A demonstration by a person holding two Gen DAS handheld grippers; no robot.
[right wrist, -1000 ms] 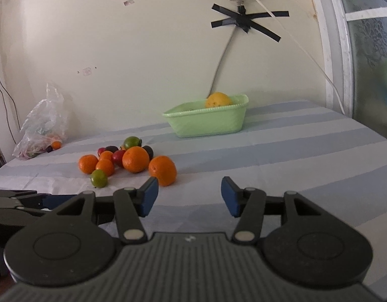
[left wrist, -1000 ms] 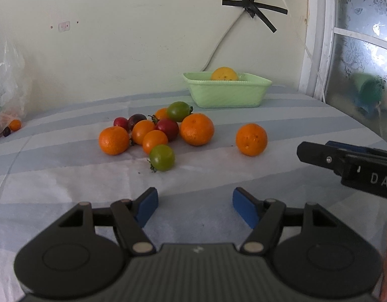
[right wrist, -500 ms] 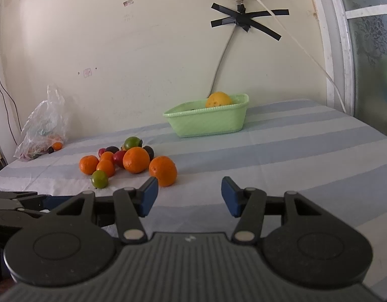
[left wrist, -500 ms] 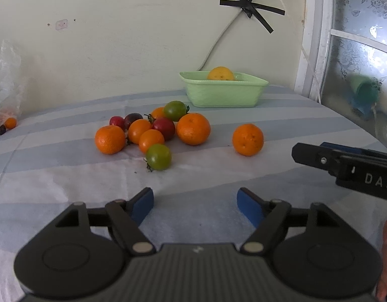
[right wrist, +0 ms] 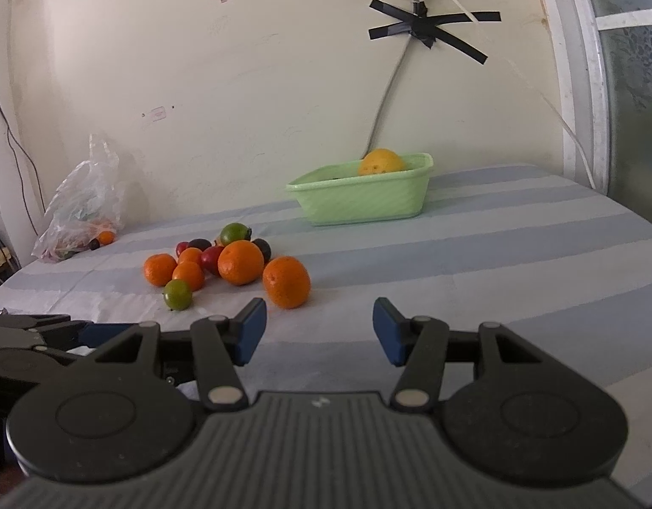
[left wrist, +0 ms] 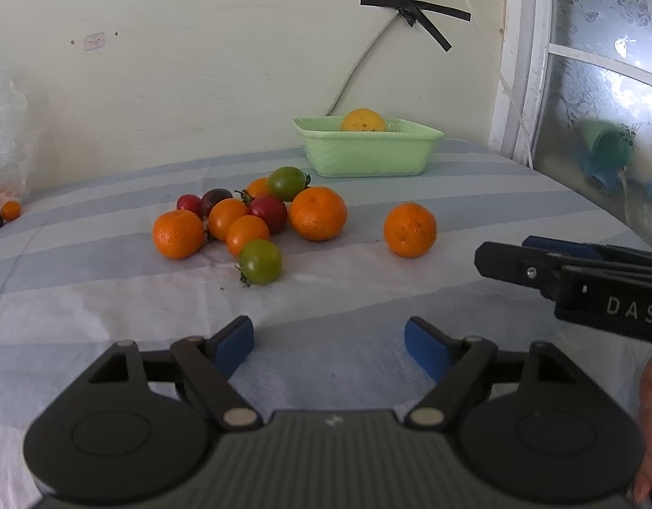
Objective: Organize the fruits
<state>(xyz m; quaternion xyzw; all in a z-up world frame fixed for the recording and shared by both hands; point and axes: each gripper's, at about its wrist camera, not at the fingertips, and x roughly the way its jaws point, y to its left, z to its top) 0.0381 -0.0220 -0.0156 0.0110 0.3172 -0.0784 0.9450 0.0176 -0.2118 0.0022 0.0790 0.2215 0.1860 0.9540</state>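
Observation:
A pile of oranges and small red, green and dark tomatoes (left wrist: 258, 216) lies on the striped tablecloth; it also shows in the right wrist view (right wrist: 215, 263). One orange (left wrist: 409, 230) sits apart to the right of the pile, nearest my right gripper in its own view (right wrist: 286, 282). A light green basket (left wrist: 368, 150) at the back holds a yellow-orange fruit (left wrist: 363, 121). My left gripper (left wrist: 329, 339) is open and empty, short of the pile. My right gripper (right wrist: 319, 333) is open and empty, just short of the lone orange.
A plastic bag with fruit (right wrist: 82, 212) lies at the far left by the wall. A cable taped to the wall (right wrist: 427, 29) runs down behind the basket. A window frame (left wrist: 516, 63) borders the table's right side.
The left gripper has opened a little wider and drawn slightly back and up from the pile. The right gripper has barely moved.

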